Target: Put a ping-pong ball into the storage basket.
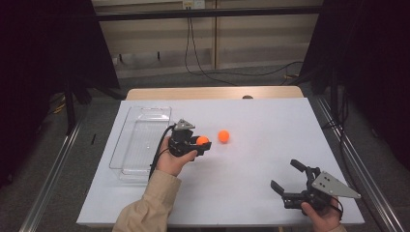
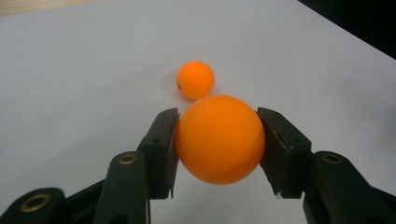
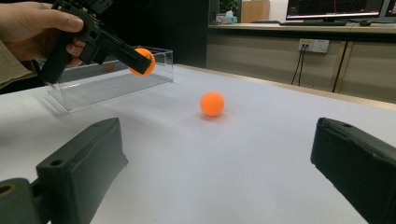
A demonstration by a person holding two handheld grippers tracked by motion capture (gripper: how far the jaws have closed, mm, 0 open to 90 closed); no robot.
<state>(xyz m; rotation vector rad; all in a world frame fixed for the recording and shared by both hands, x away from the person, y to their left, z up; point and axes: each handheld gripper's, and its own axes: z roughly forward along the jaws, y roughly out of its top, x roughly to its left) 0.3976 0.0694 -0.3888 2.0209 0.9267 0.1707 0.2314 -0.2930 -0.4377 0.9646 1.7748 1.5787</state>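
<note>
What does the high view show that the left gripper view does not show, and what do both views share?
High view alone: the clear plastic tray left of the left gripper, and the right gripper with open jaws near the table's front edge. Left gripper view alone: up close, both pads pressing the sides of the held orange ball. Shared: that held ball, the second orange ball lying free, and the white table.

Held ball (image 2: 219,139): plain orange, smooth, round, ping-pong type. Sits clamped between the pads of my left tongs (image 2: 218,140), lifted clear of the white table (image 1: 270,145). Second ball (image 2: 196,80): same orange, small dark mark on one side, resting on the table just past my left tongs' tips, close to the held ball but apart. Well ahead of my right tongs (image 1: 286,175).
</note>
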